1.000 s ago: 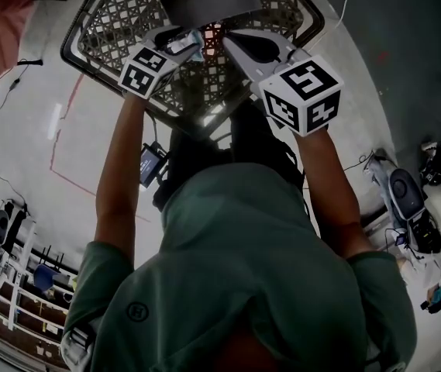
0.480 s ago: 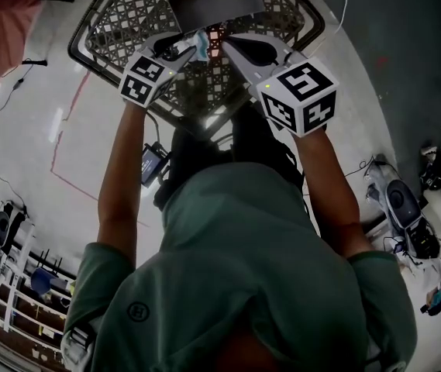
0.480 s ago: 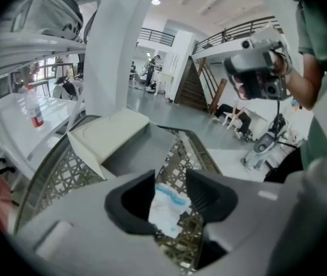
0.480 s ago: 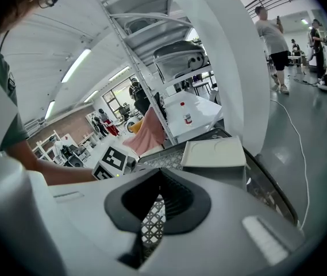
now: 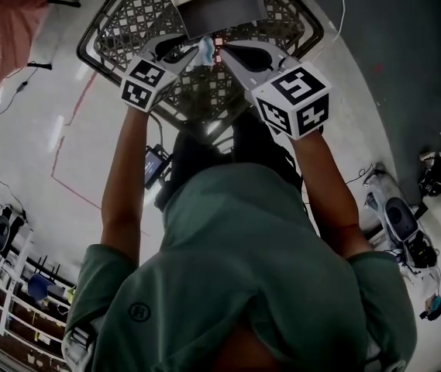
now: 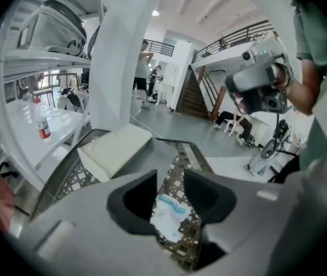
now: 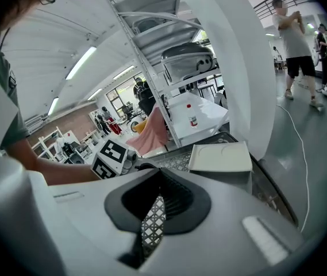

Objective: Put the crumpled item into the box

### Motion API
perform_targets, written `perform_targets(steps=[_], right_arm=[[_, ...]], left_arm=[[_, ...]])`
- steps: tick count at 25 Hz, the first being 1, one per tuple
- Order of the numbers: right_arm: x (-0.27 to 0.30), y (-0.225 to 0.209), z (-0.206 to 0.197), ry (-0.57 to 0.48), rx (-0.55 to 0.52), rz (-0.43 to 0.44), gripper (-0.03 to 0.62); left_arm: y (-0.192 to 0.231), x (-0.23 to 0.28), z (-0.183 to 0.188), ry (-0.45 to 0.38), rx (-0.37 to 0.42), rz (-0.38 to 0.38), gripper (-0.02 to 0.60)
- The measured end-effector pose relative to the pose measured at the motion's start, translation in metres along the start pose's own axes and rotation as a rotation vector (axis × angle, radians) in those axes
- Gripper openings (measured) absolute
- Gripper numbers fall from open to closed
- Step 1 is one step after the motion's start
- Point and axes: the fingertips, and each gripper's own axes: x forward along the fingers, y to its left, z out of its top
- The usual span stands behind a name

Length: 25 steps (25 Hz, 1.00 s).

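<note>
**Carrying stage.** The left gripper (image 6: 170, 183) is clasping the crumpled item (image 6: 168, 216), a white wad with a pale blue edge. Its jaws have just been closing, and the wad is sitting pinched between the two dark pads, apparently lifted off the lattice tabletop (image 5: 139, 14). In the head view this gripper is reaching in from left of centre toward the upper middle of the frame. There the gray box (image 5: 218, 8) with a pale flat top is standing on the lattice, near the wad but not yet beneath it. The right gripper (image 7: 158, 194) is clenched on nothing, with only a sliver of lattice showing between its pads. It is hovering just right of the wad, probably to leave the carrying hand room. Whether the box is open cannot be told. The wad is probably being gripped by its upper part so that it can drop freely once it is over the box.
</note>
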Motion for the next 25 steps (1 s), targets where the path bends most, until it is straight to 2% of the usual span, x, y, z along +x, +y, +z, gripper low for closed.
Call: perform_targets(steps=[8, 15, 25], right_arm=[[-0.001, 0.005, 0.003, 0.007, -0.014, -0.002, 0.006], [0.008, 0.010, -0.009, 0.033, -0.022, 0.009, 0.008], [0.021, 0.015, -0.007, 0.056, -0.031, 0.025, 0.006]], left_arm=[[0.000, -0.016, 0.000, -0.017, -0.003, 0.012, 0.151], [-0.002, -0.021, -0.014, -0.024, -0.022, 0.018, 0.160], [0.007, -0.027, -0.005, -0.055, -0.027, 0.022, 0.166]])
